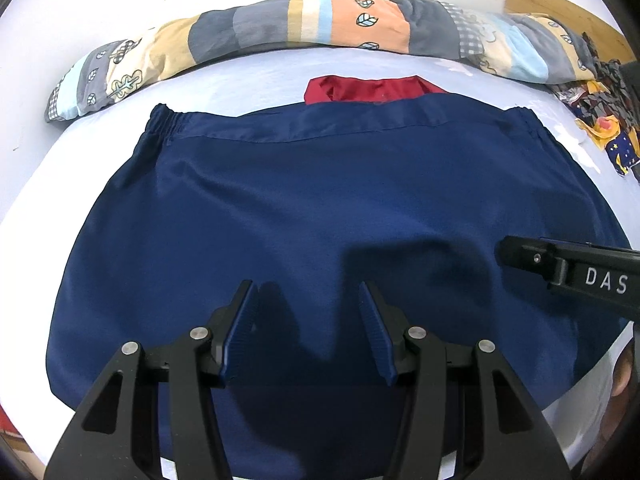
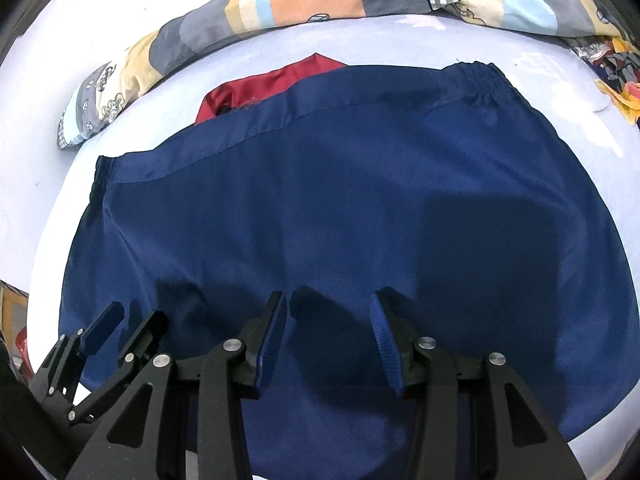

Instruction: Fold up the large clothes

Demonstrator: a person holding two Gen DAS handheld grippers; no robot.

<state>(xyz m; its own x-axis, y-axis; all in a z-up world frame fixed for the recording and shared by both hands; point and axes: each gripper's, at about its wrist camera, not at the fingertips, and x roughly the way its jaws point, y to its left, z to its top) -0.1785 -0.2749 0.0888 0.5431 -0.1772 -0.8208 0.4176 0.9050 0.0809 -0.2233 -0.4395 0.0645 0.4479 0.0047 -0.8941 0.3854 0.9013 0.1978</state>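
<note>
A large navy blue garment (image 1: pixel 320 208) with an elastic waistband at its far edge lies spread flat on the white bed; it also fills the right wrist view (image 2: pixel 340 200). My left gripper (image 1: pixel 306 292) is open and empty, just above the garment's near part. My right gripper (image 2: pixel 330 304) is open and empty over the near part too. The right gripper's body (image 1: pixel 568 268) shows at the right edge of the left wrist view. The left gripper (image 2: pixel 132 320) shows at the lower left of the right wrist view.
A red cloth (image 1: pixel 372 88) lies partly under the garment's far edge, also in the right wrist view (image 2: pixel 272 80). A patchwork pillow (image 1: pixel 280 32) lies along the far side of the white bed sheet (image 1: pixel 60 152). A patterned cloth (image 1: pixel 608 120) lies at far right.
</note>
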